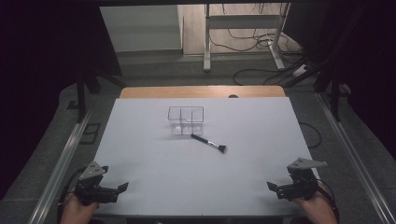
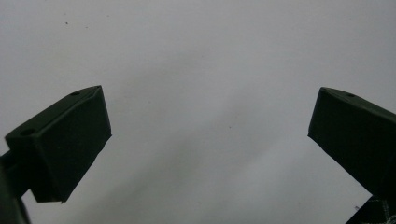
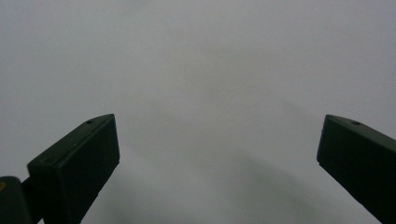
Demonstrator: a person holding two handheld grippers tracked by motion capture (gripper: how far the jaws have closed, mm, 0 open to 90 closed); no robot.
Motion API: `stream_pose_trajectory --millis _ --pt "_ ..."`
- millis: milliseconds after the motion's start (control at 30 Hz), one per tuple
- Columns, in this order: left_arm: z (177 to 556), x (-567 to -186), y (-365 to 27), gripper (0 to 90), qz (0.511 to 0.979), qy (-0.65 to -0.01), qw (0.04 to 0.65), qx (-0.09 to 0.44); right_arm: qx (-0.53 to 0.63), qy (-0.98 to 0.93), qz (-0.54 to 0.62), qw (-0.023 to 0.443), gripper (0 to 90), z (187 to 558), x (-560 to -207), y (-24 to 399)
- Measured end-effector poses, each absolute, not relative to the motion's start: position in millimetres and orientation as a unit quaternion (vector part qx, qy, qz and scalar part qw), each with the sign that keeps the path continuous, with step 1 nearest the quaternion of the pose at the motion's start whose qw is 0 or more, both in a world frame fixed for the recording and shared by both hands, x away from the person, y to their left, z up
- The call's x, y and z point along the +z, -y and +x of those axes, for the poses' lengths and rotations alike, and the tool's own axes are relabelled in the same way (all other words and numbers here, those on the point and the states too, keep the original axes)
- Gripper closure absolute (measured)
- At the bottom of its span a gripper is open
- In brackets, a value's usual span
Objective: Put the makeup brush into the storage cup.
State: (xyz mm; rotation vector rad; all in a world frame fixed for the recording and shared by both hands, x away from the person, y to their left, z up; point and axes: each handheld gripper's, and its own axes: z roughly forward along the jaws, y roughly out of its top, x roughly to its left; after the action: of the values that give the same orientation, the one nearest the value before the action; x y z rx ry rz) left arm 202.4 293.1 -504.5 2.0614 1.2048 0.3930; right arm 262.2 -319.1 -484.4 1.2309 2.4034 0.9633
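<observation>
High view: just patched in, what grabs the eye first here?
A clear divided box sits at mid-table on the white table, with a black brush lying at its near right corner. The left gripper and right gripper wait open at the near corners.

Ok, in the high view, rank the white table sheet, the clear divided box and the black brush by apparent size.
1. White table sheet, by far the largest.
2. Clear divided box.
3. Black brush, similar in length to the box but far thinner.
</observation>
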Motion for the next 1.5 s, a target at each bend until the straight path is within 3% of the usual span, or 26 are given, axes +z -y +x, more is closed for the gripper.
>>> stream_pose_trajectory --millis 1500 --pt "203.3 -508.4 -293.9 0.0 0.804 -0.469 0.336 0.145 0.338 -0.833 0.411 0.150 0.0 266.9 -479.8 311.2"
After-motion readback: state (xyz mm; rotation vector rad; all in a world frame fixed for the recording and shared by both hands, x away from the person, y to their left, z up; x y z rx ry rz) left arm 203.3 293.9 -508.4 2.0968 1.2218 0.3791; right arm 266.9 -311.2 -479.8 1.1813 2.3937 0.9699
